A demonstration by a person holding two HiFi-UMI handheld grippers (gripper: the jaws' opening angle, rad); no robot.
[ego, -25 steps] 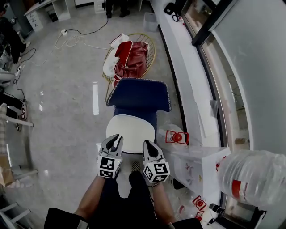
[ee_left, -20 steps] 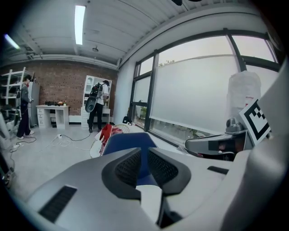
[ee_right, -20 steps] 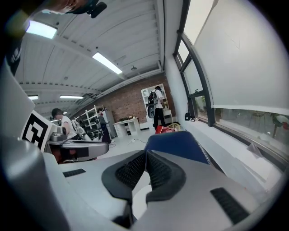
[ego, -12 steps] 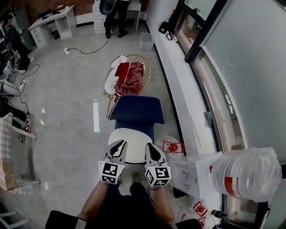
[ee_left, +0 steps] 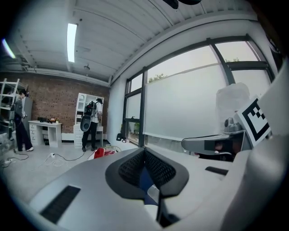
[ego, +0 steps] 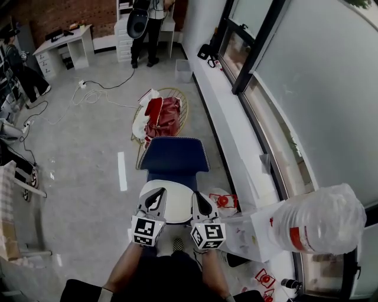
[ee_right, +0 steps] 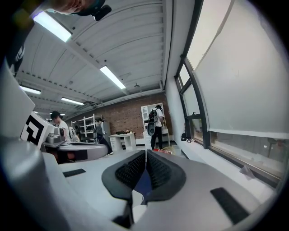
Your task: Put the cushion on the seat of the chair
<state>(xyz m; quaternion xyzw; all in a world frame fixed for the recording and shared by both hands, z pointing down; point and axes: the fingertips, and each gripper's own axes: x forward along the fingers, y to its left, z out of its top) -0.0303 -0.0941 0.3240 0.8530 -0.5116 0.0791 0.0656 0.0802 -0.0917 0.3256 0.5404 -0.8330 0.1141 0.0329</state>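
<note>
Hovering: left tongs (ego: pixel 156 194) — shut, empty | right tongs (ego: pixel 198 197) — shut, empty | cushion (ego: pixel 175 200) on chair (ego: pixel 174 154) seat

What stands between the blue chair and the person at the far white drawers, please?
A gold wire chair holding red fabric, just behind the blue chair; the head view shows it.

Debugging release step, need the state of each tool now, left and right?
Left tool: closed, holding nothing.
Right tool: closed, holding nothing.

Head view steeply down over chair (ego: pixel 174 154), gripper views near level, all sharing brick wall (ego: pixel 71 10).
</note>
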